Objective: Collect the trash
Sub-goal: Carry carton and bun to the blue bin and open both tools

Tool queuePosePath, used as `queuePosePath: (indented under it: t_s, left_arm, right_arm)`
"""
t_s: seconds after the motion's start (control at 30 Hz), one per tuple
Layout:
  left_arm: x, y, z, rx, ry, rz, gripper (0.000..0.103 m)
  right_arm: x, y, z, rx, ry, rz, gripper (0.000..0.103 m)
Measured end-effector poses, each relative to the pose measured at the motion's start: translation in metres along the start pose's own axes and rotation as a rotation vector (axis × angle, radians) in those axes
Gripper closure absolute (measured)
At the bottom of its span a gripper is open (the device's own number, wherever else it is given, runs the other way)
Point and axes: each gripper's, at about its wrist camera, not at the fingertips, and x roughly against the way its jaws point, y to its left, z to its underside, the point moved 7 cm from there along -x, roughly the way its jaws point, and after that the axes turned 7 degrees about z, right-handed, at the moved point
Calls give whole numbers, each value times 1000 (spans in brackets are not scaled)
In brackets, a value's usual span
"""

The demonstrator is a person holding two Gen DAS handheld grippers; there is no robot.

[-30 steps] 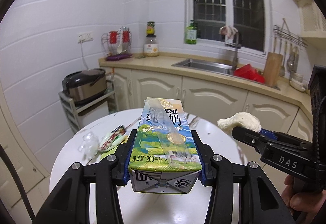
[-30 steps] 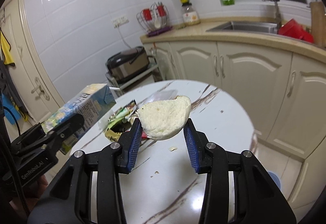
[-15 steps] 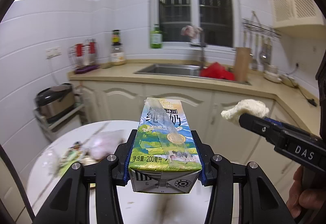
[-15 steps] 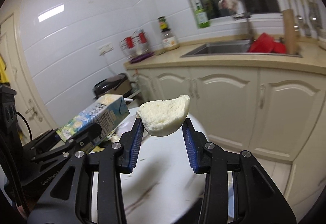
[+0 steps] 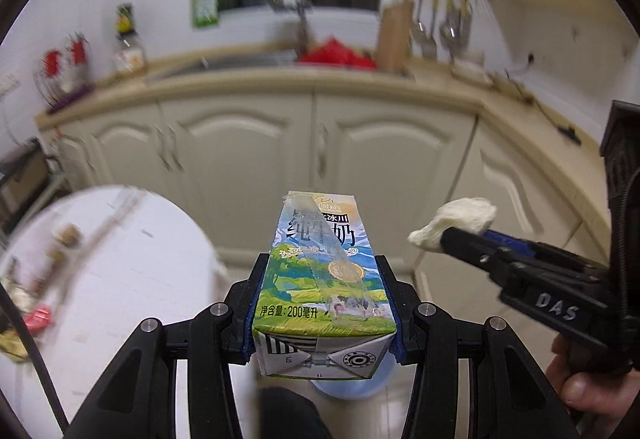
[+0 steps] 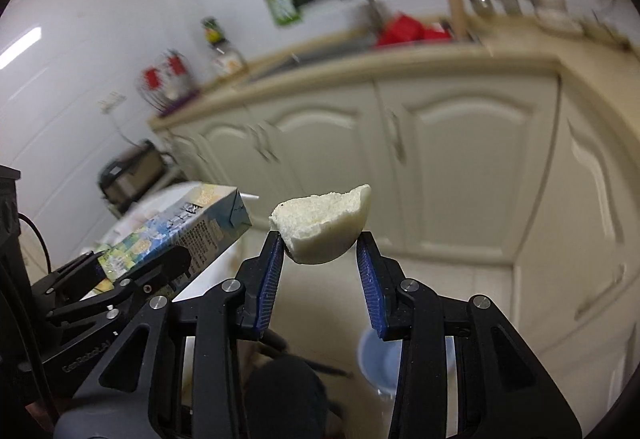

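Milk carton (image 5: 324,279) printed sky-blue above green meadow with white base bearing black stripes; bun piece (image 6: 322,229) to its right cream-white; gripper pads blue on black fingers (image 6: 264,275); pale-blue bin (image 6: 380,363) below; cream cabinets (image 5: 256,167) behind.

Milk carton (image 5: 322,279) in left claw (image 5: 324,303)

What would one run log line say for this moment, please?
left gripper: shut on milk carton | right gripper: shut on bread piece | blue bin: on floor below
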Motion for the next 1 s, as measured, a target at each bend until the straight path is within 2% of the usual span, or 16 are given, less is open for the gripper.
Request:
queuePosePath:
  t_s: [0.37, 0.5, 0.53, 0.57, 0.6, 0.63, 0.67, 0.83, 1.0]
  left_arm:
    - [-160, 5, -2, 37, 287, 65, 57]
    - [-216, 14, -1, 48, 386, 68, 56]
    - [-224, 14, 0, 45, 399, 65, 55]
    - [-235, 14, 0, 40, 416, 65, 48]
    - [-242, 16, 0, 37, 428, 64, 43]
    - [-250, 19, -1, 33, 438, 55, 33]
    - [-255, 21, -3, 31, 439, 44, 29]
    - [-275, 32, -12, 36, 449, 5, 25]
    - [-264, 34, -19, 33, 410, -12, 25]
  right_arm:
    - [-124, -104, 89, -149, 298, 73, 72]
    - [-159, -131, 114, -200, 371, 79, 72]
    - [-168, -138, 121, -217, 393, 79, 71]
    - [-175, -144, 127, -230, 411, 88, 68]
    - [-179, -148, 133, -237, 420, 95, 61]
    - [-182, -154, 137, -246, 429, 104, 51]
    - [-183, -159, 140, -258, 432, 112, 46]
    - [-177, -173, 142, -308, 409, 133, 11]
    - [-163, -175, 129, -322, 374, 165, 0]
